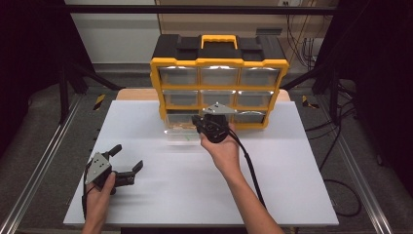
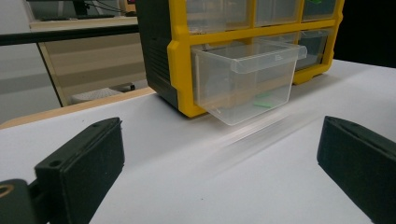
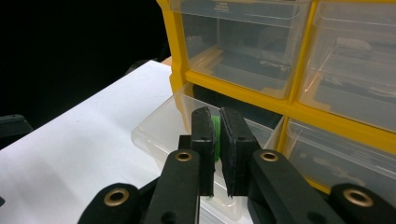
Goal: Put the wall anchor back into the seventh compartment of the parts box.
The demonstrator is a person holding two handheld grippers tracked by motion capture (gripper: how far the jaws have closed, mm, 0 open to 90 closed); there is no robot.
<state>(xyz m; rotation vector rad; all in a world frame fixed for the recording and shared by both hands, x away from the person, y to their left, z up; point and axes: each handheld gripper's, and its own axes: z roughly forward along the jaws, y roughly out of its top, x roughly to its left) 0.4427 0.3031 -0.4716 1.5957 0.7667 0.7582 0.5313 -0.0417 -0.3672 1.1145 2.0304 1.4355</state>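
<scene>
One thin green piece [image 3: 215, 125] — ridged, pinched between the right tongs [image 3: 217, 122].

Evenly lit white table [image 1: 160, 195] under soft overhead light, dark surroundings on both sides

The high view is slightly soft and low in detail. A smeared streak of blur runs along the table in front of the clear drawer [image 2: 245, 77]. In both gripper views the near jaws are out of focus, shadows faint, no harsh glare

A green item [image 3: 215, 125] is mostly hidden between the right gripper's [image 3: 215, 122] closed black jaws; its shape cannot be told.
</scene>
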